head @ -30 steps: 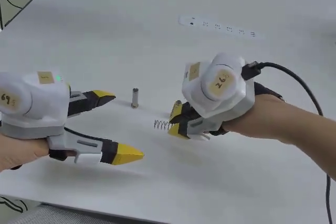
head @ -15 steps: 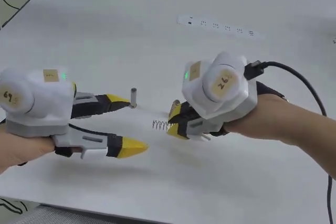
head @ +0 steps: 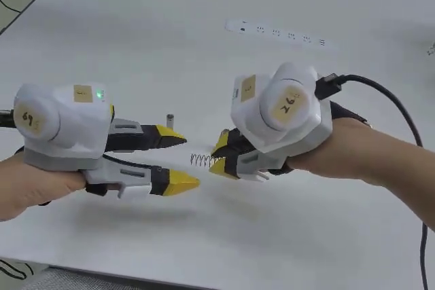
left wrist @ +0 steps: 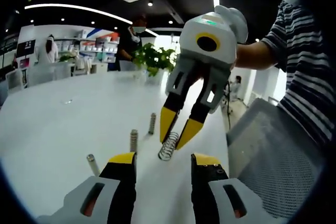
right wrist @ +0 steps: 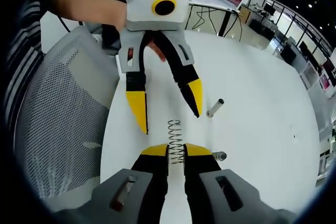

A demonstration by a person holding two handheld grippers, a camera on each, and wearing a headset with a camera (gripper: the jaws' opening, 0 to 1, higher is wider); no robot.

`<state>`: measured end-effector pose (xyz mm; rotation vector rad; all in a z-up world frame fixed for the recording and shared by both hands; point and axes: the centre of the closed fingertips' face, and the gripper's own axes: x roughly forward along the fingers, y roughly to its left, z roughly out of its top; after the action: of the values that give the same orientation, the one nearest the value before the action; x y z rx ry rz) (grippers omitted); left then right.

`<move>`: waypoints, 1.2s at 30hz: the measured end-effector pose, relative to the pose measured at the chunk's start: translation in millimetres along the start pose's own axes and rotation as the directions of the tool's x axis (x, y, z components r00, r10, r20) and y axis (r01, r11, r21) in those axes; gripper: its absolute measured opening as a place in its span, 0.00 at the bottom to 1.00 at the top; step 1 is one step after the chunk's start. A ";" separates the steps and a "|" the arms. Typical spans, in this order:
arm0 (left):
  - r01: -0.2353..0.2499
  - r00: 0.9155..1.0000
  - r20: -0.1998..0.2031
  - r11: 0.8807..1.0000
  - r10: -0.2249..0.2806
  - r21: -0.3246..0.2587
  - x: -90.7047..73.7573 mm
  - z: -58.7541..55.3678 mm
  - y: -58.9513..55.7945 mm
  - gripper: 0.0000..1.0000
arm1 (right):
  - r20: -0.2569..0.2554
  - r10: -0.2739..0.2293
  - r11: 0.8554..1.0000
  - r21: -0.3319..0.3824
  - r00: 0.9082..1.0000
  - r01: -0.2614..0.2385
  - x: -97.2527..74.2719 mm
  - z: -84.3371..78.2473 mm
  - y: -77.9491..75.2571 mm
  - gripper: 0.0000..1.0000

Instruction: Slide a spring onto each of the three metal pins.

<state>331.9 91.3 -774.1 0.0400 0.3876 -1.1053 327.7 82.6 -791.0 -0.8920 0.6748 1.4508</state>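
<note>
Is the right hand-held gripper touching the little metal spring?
Touching. The right gripper view shows the right hand-held gripper pinching the small metal coil spring between yellow tips.

The left tool (head: 187,161) has a rounded white housing over a grey base, a yellow sticker marked "69" (head: 28,119) and a small green light (head: 99,94). Its black jaws end in yellow tips. The right tool (head: 217,157) looks the same, with a sticker marked "26" (head: 289,104) and a black cable (head: 380,96) plugged into its back. The person wears a black-and-white striped short sleeve (left wrist: 302,40).
</note>
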 end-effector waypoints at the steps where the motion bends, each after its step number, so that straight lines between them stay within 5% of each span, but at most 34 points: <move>1: 0.003 1.000 0.001 1.000 -0.003 0.003 0.6 0.4 -0.4 0.33 | 0.000 -0.001 1.000 -0.001 1.000 0.001 -0.1 0.0 0.0 0.08; 21: 0.062 0.998 -0.006 0.997 -0.062 0.045 13.1 4.2 -8.1 0.08 | 0.013 0.000 1.000 -0.025 1.000 0.000 -4.3 1.7 0.8 0.08; 36: 0.087 0.996 -0.010 0.995 -0.086 0.056 14.3 4.6 -11.9 0.02 | 0.015 0.006 1.000 -0.028 1.000 -0.006 -6.0 -0.4 3.4 0.08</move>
<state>328.4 72.5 -772.5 0.0781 0.3673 -1.2019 324.1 78.8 -786.6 -0.9005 0.6479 1.4742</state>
